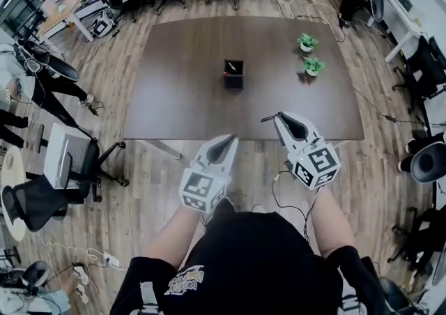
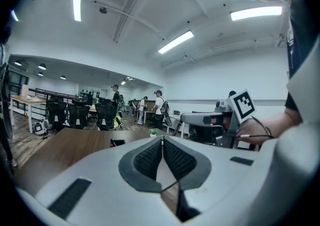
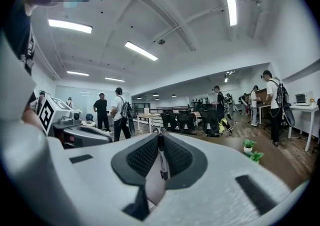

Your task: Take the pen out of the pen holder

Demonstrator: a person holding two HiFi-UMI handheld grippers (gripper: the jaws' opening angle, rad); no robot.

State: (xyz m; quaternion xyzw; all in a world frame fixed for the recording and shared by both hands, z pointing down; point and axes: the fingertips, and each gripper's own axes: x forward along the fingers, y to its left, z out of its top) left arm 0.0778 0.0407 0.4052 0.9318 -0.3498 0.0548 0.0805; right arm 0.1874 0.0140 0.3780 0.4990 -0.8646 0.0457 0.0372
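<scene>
Right gripper view shows the right gripper [image 3: 160,137] clamped on a thin dark pen [image 3: 161,162] — the slim shaft runs between its pads; in the head view the pen pokes out sideways above the near edge of the surface [image 1: 181,97], well apart from the pen holder [image 1: 233,78] at the middle; the left gripper [image 2: 162,142] is closed on nothing. The pen looks light, stiff and slick — best pinched mid-barrel, lest it swivel.

The head view looks steeply down from above the near edge of the tabletop [image 1: 188,97]. Cameras on the left tool [image 1: 228,141] and right tool [image 1: 281,118] sit close behind their jaws, facing level; all share the tabletop's plants [image 1: 307,42].
</scene>
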